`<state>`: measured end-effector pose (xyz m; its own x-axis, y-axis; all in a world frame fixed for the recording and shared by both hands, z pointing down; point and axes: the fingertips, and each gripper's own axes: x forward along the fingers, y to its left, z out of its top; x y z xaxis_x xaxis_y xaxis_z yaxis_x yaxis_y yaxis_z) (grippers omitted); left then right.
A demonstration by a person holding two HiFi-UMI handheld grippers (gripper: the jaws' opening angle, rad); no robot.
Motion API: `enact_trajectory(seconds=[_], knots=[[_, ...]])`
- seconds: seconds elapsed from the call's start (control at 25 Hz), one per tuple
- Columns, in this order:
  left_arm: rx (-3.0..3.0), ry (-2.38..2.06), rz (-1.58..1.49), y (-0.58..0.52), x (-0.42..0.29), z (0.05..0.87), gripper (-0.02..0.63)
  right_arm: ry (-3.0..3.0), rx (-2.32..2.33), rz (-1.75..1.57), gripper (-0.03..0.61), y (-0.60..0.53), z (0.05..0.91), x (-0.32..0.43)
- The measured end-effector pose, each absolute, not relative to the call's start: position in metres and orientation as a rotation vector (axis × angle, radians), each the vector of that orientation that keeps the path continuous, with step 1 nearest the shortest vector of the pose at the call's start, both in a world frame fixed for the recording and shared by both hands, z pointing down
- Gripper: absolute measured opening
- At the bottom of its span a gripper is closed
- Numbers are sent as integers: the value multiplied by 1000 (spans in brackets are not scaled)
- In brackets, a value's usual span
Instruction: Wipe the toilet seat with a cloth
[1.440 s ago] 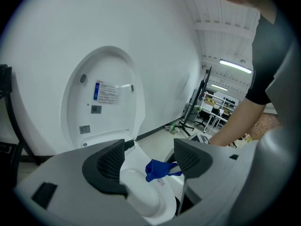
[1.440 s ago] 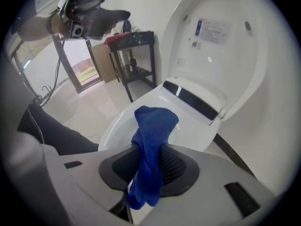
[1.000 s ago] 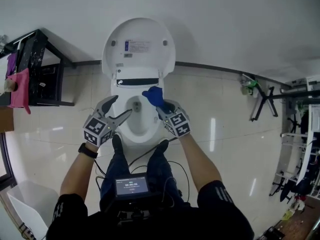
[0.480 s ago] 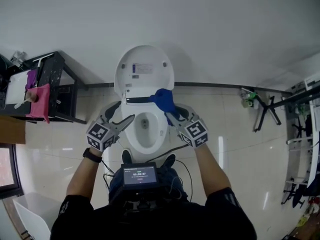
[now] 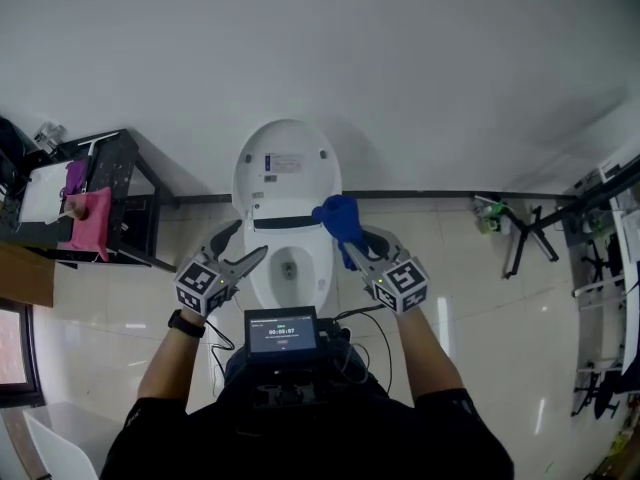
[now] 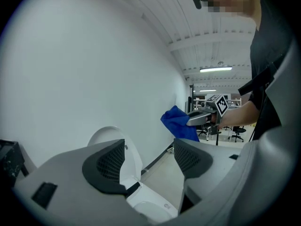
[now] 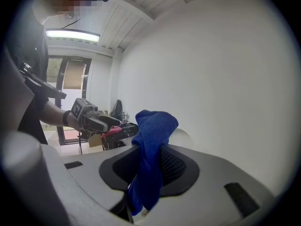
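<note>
A white toilet (image 5: 287, 258) stands against the wall with its lid (image 5: 286, 168) raised upright; the lid (image 6: 113, 140) also shows in the left gripper view. My right gripper (image 5: 352, 246) is shut on a blue cloth (image 5: 338, 218), held in the air above the right side of the bowl. The cloth (image 7: 149, 149) hangs bunched between the jaws. My left gripper (image 5: 238, 248) is open and holds nothing, hovering over the bowl's left rim. From the left gripper view the cloth (image 6: 178, 122) and right gripper (image 6: 195, 120) show ahead.
A black rack (image 5: 115, 198) with a pink cloth (image 5: 90, 223) stands left of the toilet. A folded black stand (image 5: 520, 233) lies on the tiled floor at right. A screen device (image 5: 282, 333) sits at my chest with cables below.
Both grippers have lifted away from the bowl; the right one carried the blue cloth up toward the lid hinge. My head view has pulled back and tilted up, showing more wall.
</note>
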<state>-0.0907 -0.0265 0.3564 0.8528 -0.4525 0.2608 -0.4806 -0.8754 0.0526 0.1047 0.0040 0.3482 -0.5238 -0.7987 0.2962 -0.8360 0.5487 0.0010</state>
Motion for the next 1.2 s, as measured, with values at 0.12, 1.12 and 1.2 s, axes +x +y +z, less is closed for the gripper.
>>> enact_trajectory(seconds=[0.12, 1.12, 1.2], knots=[[2908, -742, 354, -23, -89, 357, 328, -2531, 1381, 249, 121, 12, 351, 109], [2904, -771, 307, -15, -93, 345, 324, -2607, 1411, 262, 118, 15, 324, 99], [2905, -774, 305, -16, -95, 345, 324, -2607, 1409, 258, 118, 15, 323, 98]])
